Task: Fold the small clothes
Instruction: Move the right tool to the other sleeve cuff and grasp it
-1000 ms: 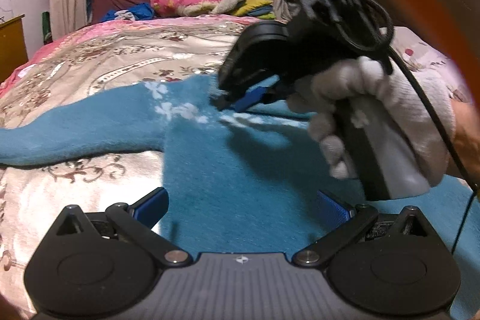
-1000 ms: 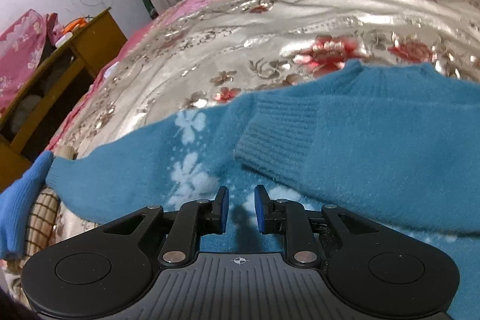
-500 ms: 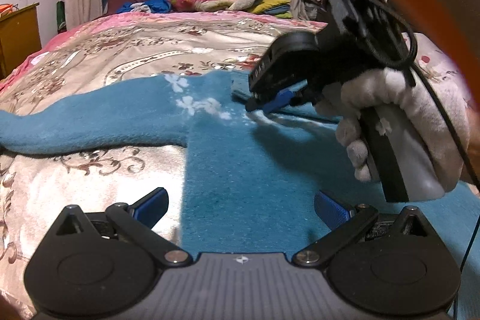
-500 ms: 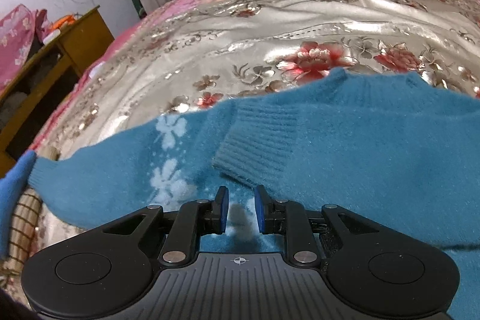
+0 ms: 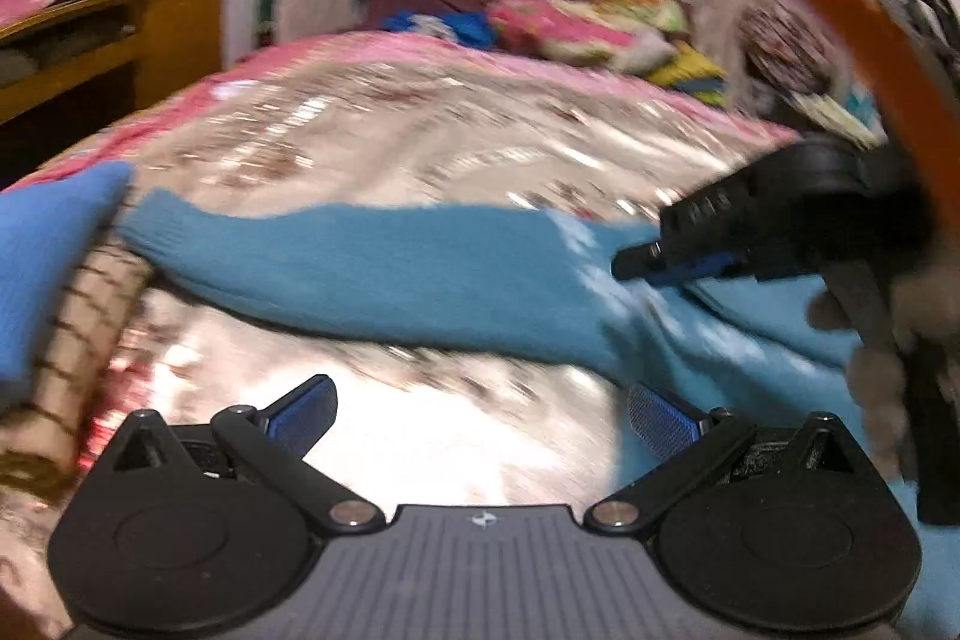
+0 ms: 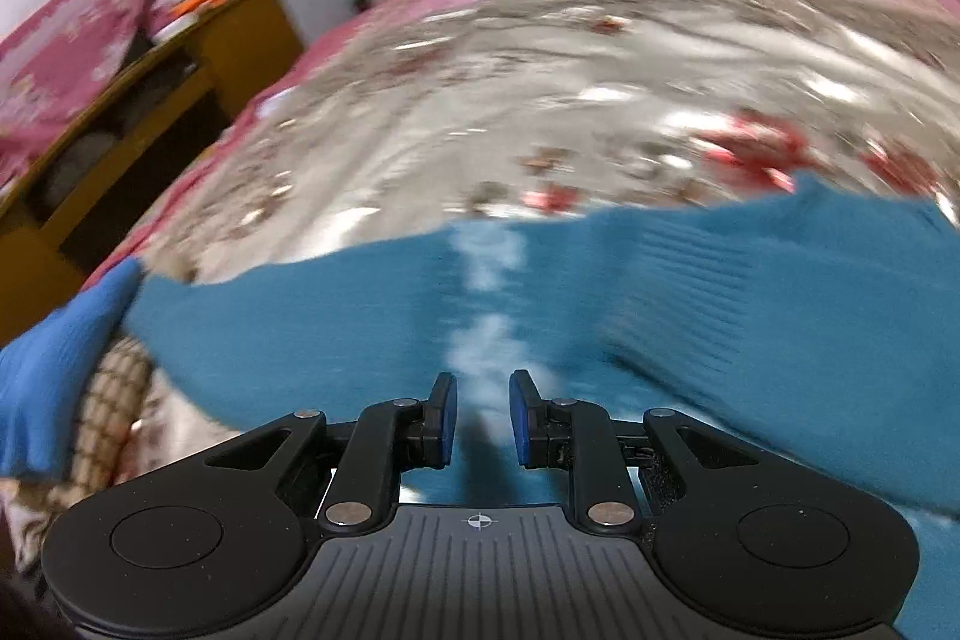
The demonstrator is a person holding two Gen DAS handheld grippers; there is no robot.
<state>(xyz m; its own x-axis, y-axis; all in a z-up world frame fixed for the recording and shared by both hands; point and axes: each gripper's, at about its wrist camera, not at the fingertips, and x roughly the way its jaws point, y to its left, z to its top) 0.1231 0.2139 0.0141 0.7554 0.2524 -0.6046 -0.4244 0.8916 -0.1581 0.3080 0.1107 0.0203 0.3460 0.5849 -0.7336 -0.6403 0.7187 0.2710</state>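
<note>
The bed (image 5: 420, 124) with its shiny floral quilt carries my blue sweater (image 6: 780, 328), spread flat across the near part. Since a second ago both my views have swung toward the sweater's outstretched sleeve (image 5: 360, 274), which now runs across the quilt to its cuff; I judge that sleeve is the next part to fold in, the other sleeve already lying across the body. My left gripper (image 5: 480, 412) hangs with fingers spread wide and empty, the sleeve just beyond them. My right gripper (image 6: 480, 418) has its fingers drawn close with a narrow gap, nothing pinched, above the sweater's white flower print (image 6: 486, 280).
</note>
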